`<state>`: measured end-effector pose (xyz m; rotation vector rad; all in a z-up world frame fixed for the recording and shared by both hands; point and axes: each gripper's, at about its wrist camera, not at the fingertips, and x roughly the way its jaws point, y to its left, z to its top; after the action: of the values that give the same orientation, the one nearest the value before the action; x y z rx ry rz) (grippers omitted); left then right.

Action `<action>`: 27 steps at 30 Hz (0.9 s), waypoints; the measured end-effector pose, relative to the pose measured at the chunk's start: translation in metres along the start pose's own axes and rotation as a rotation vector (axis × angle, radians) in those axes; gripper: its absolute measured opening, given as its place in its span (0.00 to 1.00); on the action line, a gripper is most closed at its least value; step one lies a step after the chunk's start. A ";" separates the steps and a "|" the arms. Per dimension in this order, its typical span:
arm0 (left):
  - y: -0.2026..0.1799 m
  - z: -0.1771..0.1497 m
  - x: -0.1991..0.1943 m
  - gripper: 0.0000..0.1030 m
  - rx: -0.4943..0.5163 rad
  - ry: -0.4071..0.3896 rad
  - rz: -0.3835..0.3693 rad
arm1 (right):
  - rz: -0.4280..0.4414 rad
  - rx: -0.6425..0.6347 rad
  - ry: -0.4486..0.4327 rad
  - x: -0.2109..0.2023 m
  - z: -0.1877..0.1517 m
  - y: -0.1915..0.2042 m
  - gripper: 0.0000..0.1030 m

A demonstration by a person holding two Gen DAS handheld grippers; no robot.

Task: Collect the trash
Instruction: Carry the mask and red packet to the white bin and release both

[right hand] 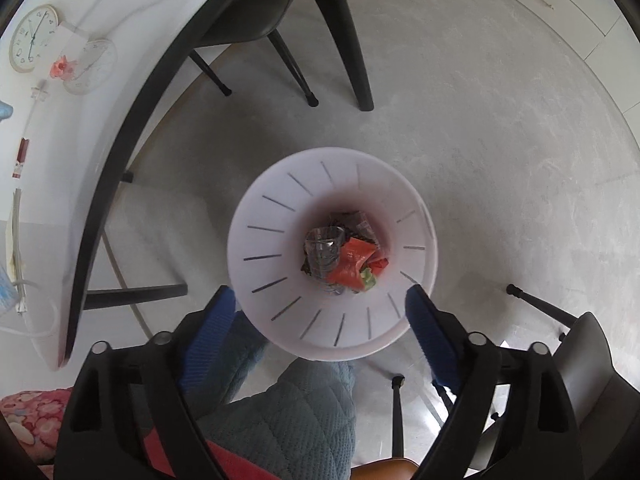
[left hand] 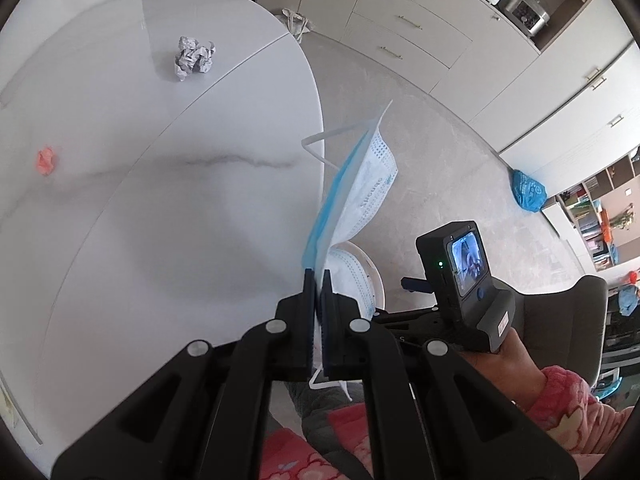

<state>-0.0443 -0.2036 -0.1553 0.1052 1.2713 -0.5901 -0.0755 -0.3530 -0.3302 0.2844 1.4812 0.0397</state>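
Observation:
In the left wrist view my left gripper [left hand: 318, 276] is shut on a blue and white face mask [left hand: 360, 184], which sticks up past the table's right edge, above the white waste bin [left hand: 370, 276] on the floor. A crumpled paper ball [left hand: 194, 58] and a small crumpled pink scrap [left hand: 47, 161] lie on the white marble table [left hand: 160, 200]. In the right wrist view my right gripper [right hand: 320, 300] is open and empty, straight above the white slotted bin [right hand: 280, 208], which holds a clear plastic cup [right hand: 324, 248] and a red wrapper [right hand: 352, 264].
Dark chairs [right hand: 280, 20] and table legs stand on the grey floor [right hand: 500, 160]. The right gripper's body [left hand: 460, 272] is beside the mask. Cabinets [left hand: 420, 12] line the far wall. A blue bag [left hand: 528, 192] lies on the floor. A grey chair [left hand: 568, 312] stands at the right.

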 end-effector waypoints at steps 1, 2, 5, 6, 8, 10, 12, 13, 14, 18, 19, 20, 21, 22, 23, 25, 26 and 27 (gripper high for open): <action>-0.005 -0.001 0.003 0.02 0.014 0.008 0.009 | -0.010 0.000 -0.001 -0.003 -0.002 -0.004 0.89; -0.011 -0.001 0.007 0.02 0.032 0.017 0.021 | -0.019 0.002 -0.001 -0.005 -0.004 -0.006 0.90; -0.028 -0.002 0.020 0.02 0.079 0.039 0.055 | -0.033 0.026 -0.007 -0.015 -0.016 -0.024 0.90; -0.034 -0.002 0.026 0.02 0.095 0.051 0.060 | -0.037 0.035 -0.007 -0.017 -0.016 -0.031 0.90; -0.044 -0.001 0.039 0.02 0.120 0.076 0.063 | -0.059 0.061 -0.016 -0.028 -0.021 -0.044 0.90; -0.052 0.000 0.051 0.02 0.141 0.103 0.065 | -0.074 0.079 -0.031 -0.039 -0.024 -0.055 0.90; -0.060 -0.001 0.066 0.02 0.168 0.131 0.075 | -0.086 0.096 -0.053 -0.052 -0.027 -0.066 0.90; -0.065 -0.003 0.072 0.02 0.183 0.146 0.075 | -0.094 0.104 -0.063 -0.058 -0.028 -0.071 0.90; -0.068 -0.003 0.082 0.02 0.199 0.163 0.084 | -0.105 0.114 -0.075 -0.065 -0.030 -0.077 0.90; -0.079 -0.007 0.116 0.02 0.258 0.217 0.119 | -0.133 0.148 -0.103 -0.077 -0.032 -0.093 0.93; -0.080 -0.008 0.125 0.02 0.270 0.235 0.129 | -0.138 0.157 -0.107 -0.078 -0.033 -0.096 0.93; -0.081 -0.010 0.137 0.02 0.277 0.255 0.136 | -0.138 0.166 -0.105 -0.078 -0.035 -0.100 0.93; -0.082 -0.011 0.144 0.02 0.281 0.270 0.141 | -0.137 0.173 -0.103 -0.076 -0.036 -0.101 0.93; -0.082 -0.013 0.152 0.02 0.283 0.286 0.147 | -0.137 0.181 -0.101 -0.075 -0.038 -0.104 0.93; -0.082 -0.014 0.160 0.02 0.287 0.299 0.150 | -0.138 0.186 -0.096 -0.074 -0.039 -0.106 0.93; -0.081 -0.018 0.170 0.02 0.295 0.318 0.158 | -0.137 0.193 -0.090 -0.072 -0.042 -0.109 0.93; -0.082 -0.020 0.173 0.02 0.297 0.323 0.158 | -0.136 0.197 -0.086 -0.070 -0.043 -0.111 0.93; -0.078 -0.018 0.176 0.02 0.296 0.330 0.158 | -0.132 0.201 -0.083 -0.068 -0.045 -0.112 0.93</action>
<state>-0.0669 -0.3257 -0.3040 0.5631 1.4693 -0.6382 -0.1423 -0.4673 -0.2900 0.3459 1.4201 -0.2257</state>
